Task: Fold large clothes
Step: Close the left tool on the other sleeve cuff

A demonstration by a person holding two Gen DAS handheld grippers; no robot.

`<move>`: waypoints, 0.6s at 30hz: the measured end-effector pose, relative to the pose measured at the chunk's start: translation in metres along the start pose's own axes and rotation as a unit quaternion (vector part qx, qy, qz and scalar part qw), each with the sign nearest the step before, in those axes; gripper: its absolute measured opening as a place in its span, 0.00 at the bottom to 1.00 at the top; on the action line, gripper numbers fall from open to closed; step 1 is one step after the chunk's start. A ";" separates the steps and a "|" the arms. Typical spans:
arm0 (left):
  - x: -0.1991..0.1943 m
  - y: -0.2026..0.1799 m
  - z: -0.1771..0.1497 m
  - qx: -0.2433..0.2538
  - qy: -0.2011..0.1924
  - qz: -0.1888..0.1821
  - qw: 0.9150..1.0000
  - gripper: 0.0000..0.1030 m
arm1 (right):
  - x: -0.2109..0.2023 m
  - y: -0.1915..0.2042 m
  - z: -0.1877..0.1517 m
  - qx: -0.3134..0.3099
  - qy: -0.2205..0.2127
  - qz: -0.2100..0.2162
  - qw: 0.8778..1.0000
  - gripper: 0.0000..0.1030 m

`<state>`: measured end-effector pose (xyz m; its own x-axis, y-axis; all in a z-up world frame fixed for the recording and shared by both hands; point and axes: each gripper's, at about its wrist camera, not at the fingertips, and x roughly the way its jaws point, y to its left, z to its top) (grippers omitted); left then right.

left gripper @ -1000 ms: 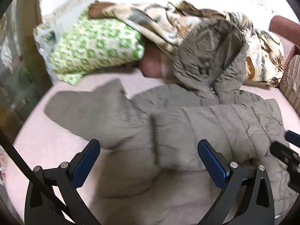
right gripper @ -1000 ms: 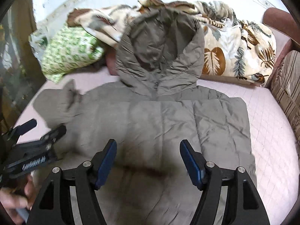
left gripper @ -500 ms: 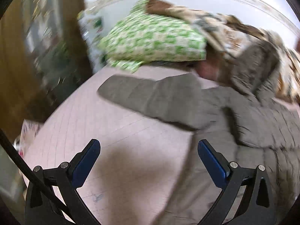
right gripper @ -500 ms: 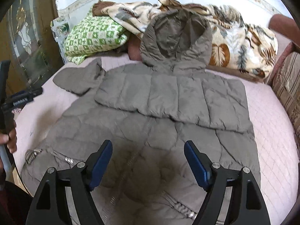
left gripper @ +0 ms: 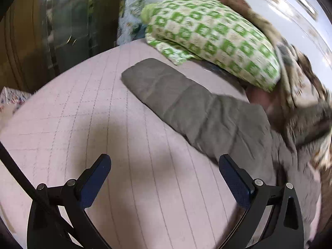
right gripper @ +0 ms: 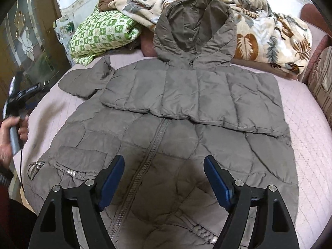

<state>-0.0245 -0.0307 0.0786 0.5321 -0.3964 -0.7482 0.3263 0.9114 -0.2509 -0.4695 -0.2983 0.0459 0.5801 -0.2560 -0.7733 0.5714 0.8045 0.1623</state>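
Observation:
A grey-brown quilted hooded coat [right gripper: 176, 137] lies front-up on the pink bed [right gripper: 311, 128], zip down the middle, hood [right gripper: 195, 27] resting on the bedding behind. One sleeve is folded across the chest [right gripper: 195, 97]. The other sleeve [right gripper: 83, 81] lies out to the left; in the left wrist view it [left gripper: 176, 95] stretches diagonally ahead. My left gripper [left gripper: 164, 178] is open and empty above the bare sheet near that sleeve; it also shows in the right wrist view [right gripper: 18, 97]. My right gripper [right gripper: 164, 178] is open and empty above the coat's lower front.
A green checked pillow [left gripper: 213, 33] and a leaf-print blanket [right gripper: 269, 33] are piled at the head of the bed. A dark wooden door with glass [right gripper: 27, 33] stands on the left. A striped cushion [right gripper: 321, 78] lies at the right edge.
My left gripper swung left off the coat's body and now faces the outstretched sleeve. My right gripper pulled back and up, showing more of the coat. Both stayed open.

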 end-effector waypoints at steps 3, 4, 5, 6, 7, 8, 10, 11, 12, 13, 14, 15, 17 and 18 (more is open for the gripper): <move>0.021 0.022 0.023 -0.055 0.005 -0.026 0.998 1.00 | 0.004 0.000 0.000 -0.002 0.007 0.005 1.000 0.80; 0.028 0.028 0.030 -0.069 0.004 -0.034 0.997 0.99 | 0.006 0.000 0.000 -0.001 0.008 0.005 1.000 0.80; 0.034 0.036 0.038 -0.085 0.002 -0.046 0.995 0.99 | 0.007 0.000 0.000 0.000 0.009 0.006 1.000 0.80; 0.042 0.044 0.045 -0.103 -0.001 -0.055 0.993 0.97 | 0.009 0.000 0.000 0.001 0.012 0.009 1.000 0.80; 0.049 0.050 0.051 -0.118 -0.002 -0.060 0.991 0.96 | 0.011 -0.001 0.000 0.003 0.015 0.012 1.000 0.80; 0.059 0.057 0.058 -0.138 -0.002 -0.074 0.988 0.93 | 0.013 -0.001 0.000 0.005 0.017 0.013 1.000 0.80; 0.076 0.066 0.067 -0.160 0.005 -0.091 0.983 0.92 | 0.019 -0.003 0.001 0.007 0.023 0.014 1.000 0.80; 0.087 0.071 0.069 -0.173 0.004 -0.102 0.980 0.91 | 0.023 -0.003 0.002 0.006 0.027 0.015 1.000 0.80; 0.096 0.075 0.069 -0.184 0.003 -0.107 0.977 0.91 | 0.026 -0.004 0.003 0.005 0.028 0.012 1.000 0.80; 0.103 0.079 0.068 -0.192 0.005 -0.110 0.975 0.91 | 0.029 -0.004 0.003 0.004 0.030 0.008 1.000 0.80; 0.116 0.083 0.067 -0.206 0.011 -0.113 0.972 0.89 | 0.033 -0.005 0.004 0.003 0.033 0.004 0.999 0.80; 0.124 0.086 0.066 -0.213 0.010 -0.116 0.970 0.85 | 0.036 -0.007 0.004 0.004 0.037 0.004 0.999 0.80; 0.130 0.084 0.072 -0.204 -0.022 -0.118 0.971 0.86 | 0.042 -0.010 0.004 0.008 0.043 0.005 0.999 0.80; 0.134 0.082 0.077 -0.203 -0.025 -0.126 0.971 0.86 | 0.045 -0.012 0.004 0.010 0.046 0.006 0.999 0.80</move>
<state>0.1342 -0.0179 0.0051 0.5167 -0.6073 -0.6035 0.1211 0.7496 -0.6507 -0.4479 -0.3217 0.0123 0.5323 -0.1953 -0.8237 0.5764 0.7963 0.1837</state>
